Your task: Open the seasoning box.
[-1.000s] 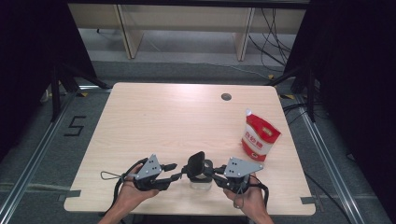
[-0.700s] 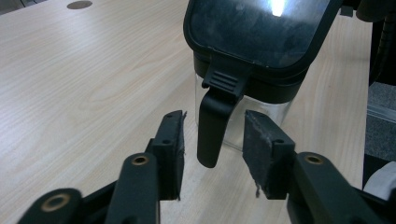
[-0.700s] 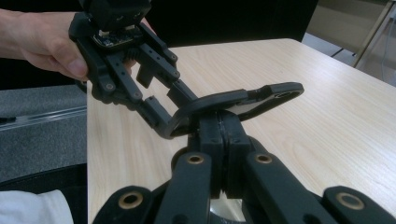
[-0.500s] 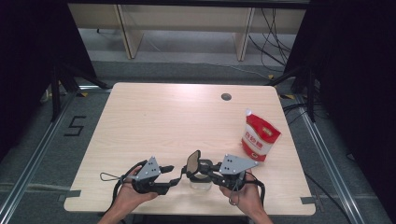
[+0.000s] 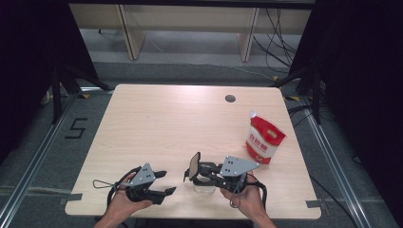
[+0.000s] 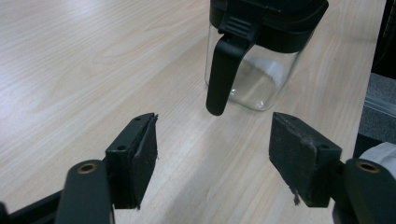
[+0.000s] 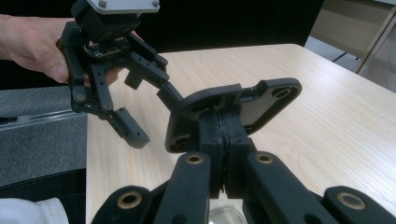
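Lid (image 7: pixel 233 109) is clamped upright in the right gripper (image 5: pixel 199 170) above the jar (image 6: pixel 254 77). Left gripper (image 6: pixel 212 154) fingers have just been opening, nothing between them.

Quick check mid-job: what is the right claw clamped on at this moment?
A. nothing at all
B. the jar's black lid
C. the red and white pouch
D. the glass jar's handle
B: the right gripper view shows the right claw shut on the flat black lid, lifted off the glass jar; the red and white pouch stands apart, untouched.
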`<state>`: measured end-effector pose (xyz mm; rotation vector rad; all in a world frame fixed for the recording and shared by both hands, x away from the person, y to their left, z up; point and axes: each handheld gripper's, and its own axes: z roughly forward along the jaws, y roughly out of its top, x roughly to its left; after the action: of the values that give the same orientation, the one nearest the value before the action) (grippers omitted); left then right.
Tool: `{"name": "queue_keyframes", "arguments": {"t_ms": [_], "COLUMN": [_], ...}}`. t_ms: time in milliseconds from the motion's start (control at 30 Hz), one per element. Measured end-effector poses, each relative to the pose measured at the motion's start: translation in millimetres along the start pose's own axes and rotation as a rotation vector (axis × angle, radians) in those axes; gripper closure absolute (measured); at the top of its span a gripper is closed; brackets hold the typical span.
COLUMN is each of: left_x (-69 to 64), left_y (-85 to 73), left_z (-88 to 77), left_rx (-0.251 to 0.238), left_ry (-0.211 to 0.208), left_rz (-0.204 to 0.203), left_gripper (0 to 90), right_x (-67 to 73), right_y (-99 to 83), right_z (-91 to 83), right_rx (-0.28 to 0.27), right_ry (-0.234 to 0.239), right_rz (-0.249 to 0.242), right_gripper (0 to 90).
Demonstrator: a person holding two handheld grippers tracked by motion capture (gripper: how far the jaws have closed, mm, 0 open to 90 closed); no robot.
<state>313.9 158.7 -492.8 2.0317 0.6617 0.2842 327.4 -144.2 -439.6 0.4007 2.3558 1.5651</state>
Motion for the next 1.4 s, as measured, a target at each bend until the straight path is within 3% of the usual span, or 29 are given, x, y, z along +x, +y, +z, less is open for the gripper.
{"name": "queue_keyframes", "arguments": {"t_ms": [33, 67, 133, 167, 400, 433, 467, 500, 533, 667, 700, 733, 767, 800, 867, 1400], "left_x": [0.0, -0.4, 1.2, 0.6, -0.5, -2.2, -1.1, -2.3, -2.7, -2.6, -3.6, -2.9, -2.9, -5.2, -4.9, -8.4], "left_y": [-2.1, -3.9, -3.9, -5.0, -5.5, -6.0, -5.2, -6.1, -6.2, -6.3, -6.9, -6.8, -6.8, -7.3, -6.7, -6.7], "left_z": [-2.6, -1.7, -4.1, -4.4, -5.9, -4.7, -5.0, -3.2, -3.6, -2.7, -1.0, 0.0, 0.0, -0.5, -0.1, 2.4], "left_rx": [0.012, -0.009, 0.011, 0.01, 0.009, 0.0, 0.026, 0.007, 0.019, 0.038, 0.019, 0.017, 0.017, 0.032, 0.042, 0.039], "left_ry": [0.005, 0.004, 0.006, 0.006, 0.007, 0.009, 0.006, 0.005, -0.002, -0.003, -0.01, -0.015, -0.015, -0.008, -0.008, -0.017], "left_rz": [-0.005, -0.019, 0.003, -0.016, -0.015, -0.029, -0.007, -0.01, -0.011, -0.002, -0.01, 0.011, 0.011, -0.017, -0.008, 0.005], "left_gripper": [30.8, 30.8, 30.5, 30.5, 29.0, 29.0, 29.0, 29.0, 29.0, 29.0, 29.0, 29.0, 29.0, 29.0, 28.6, 29.3], "right_x": [1.3, 1.5, 0.7, 0.7, 2.2, 1.5, 3.0, 3.1, 1.8, 4.0, 4.2, 5.3, 5.3, 3.4, 5.4, 5.5], "right_y": [0.4, 0.8, 1.3, 1.5, 4.6, 5.4, 6.1, 6.4, 7.0, 7.6, 7.8, 8.1, 8.1, 8.9, 8.9, 10.2], "right_z": [1.8, 2.1, 2.5, 3.1, 7.4, 7.8, 9.0, 9.6, 10.9, 13.6, 14.3, 14.1, 14.1, 16.1, 17.8, 22.3], "right_rx": [-0.012, -0.008, -0.011, -0.012, -0.006, -0.005, -0.001, 0.0, -0.012, -0.012, -0.009, 0.007, 0.007, -0.006, -0.003, -0.007], "right_ry": [-0.01, -0.007, -0.005, -0.007, 0.0, 0.004, 0.006, 0.008, 0.001, -0.003, -0.002, 0.006, 0.006, 0.008, 0.007, 0.015], "right_rz": [0.01, 0.012, -0.002, -0.004, -0.001, -0.012, -0.001, -0.004, -0.031, -0.004, -0.003, 0.01, 0.01, -0.018, 0.002, -0.014], "right_gripper": [89.4, 89.4, 89.3, 89.3, 89.1, 89.1, 89.1, 89.1, 89.0, 89.0, 88.8, 88.8, 88.8, 88.5, 88.3, 88.0]}}
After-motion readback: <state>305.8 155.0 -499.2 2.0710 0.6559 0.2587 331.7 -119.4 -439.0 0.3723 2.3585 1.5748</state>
